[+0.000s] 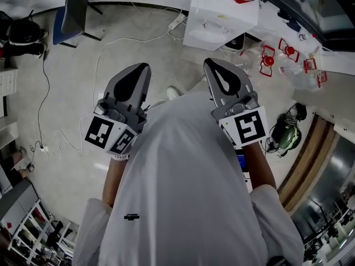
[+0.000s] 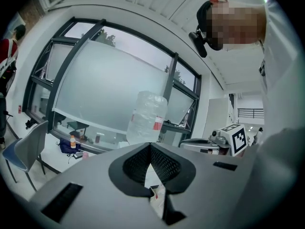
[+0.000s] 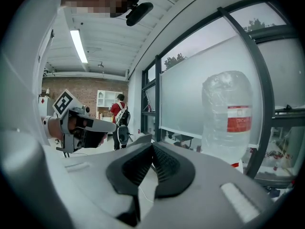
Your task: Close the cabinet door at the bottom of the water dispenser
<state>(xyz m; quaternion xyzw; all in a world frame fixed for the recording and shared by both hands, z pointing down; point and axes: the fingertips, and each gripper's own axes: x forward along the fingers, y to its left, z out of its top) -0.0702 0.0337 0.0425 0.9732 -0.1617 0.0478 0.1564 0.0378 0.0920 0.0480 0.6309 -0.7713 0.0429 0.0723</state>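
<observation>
The white water dispenser [image 1: 222, 13] stands ahead of me at the top of the head view; its bottom cabinet door is hidden from here. A clear water bottle [image 2: 147, 116] with a red label sits on top of it, also seen in the right gripper view [image 3: 228, 118]. My left gripper [image 1: 140, 71] and right gripper [image 1: 213, 65] are held side by side in front of my chest, well short of the dispenser. Both point about level. Each has its jaws together with nothing between them, as the left gripper [image 2: 150, 146] and right gripper [image 3: 152, 146] views show.
White cables and a power strip [image 1: 176, 21] lie on the floor between me and the dispenser. A blue chair [image 1: 72, 10] stands at the far left. Red and clear items [image 1: 269, 60] lie to the dispenser's right. A person with a backpack [image 3: 118, 111] stands far off.
</observation>
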